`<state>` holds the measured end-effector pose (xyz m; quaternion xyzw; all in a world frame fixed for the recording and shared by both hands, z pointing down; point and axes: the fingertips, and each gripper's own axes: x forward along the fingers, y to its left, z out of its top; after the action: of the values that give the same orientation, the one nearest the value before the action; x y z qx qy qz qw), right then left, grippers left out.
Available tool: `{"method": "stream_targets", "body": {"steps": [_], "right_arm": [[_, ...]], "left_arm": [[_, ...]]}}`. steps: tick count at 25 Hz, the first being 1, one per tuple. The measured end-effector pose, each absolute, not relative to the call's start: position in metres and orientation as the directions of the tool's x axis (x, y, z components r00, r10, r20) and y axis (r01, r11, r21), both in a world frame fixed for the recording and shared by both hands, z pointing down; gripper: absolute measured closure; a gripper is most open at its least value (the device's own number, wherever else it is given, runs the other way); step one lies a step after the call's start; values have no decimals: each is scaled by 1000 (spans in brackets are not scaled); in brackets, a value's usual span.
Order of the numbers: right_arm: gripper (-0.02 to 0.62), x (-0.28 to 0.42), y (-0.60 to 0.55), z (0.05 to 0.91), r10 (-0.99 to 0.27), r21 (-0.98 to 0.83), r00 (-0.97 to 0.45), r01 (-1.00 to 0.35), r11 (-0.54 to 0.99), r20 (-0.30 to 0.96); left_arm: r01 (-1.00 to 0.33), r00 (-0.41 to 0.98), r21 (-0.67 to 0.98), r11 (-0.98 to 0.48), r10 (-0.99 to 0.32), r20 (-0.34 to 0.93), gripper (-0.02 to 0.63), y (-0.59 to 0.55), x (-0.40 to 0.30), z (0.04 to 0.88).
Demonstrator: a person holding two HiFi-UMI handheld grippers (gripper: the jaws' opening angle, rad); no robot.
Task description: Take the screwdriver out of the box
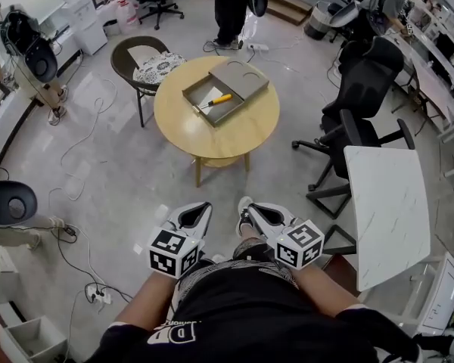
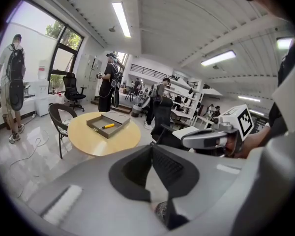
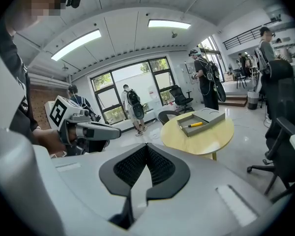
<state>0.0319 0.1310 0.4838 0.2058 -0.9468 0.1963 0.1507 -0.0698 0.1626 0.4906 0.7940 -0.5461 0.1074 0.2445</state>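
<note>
Screwdriver in box, well beyond right claw.

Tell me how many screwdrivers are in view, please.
1. The yellow-handled screwdriver lies inside the open grey box on the round table. Others may be hidden elsewhere in the room.

A round wooden desk stands beside a dark chair bearing what looks like a patterned cushion.
</note>
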Motion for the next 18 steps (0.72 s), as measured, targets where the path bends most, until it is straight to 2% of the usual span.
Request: {"method": "stream_targets", "body": {"steps": [9,18], "right_arm": [[594,5,72,496,-279,-334,-896,-395,856,345],[594,-1,-35,488,-248,-358,-909,-367,859,336]], "left_arm": [[-933,345,262,-245,-816,464,546,109,-86,506],[-940,324,258,-224,-825,463,546,1,-85,491]]}}
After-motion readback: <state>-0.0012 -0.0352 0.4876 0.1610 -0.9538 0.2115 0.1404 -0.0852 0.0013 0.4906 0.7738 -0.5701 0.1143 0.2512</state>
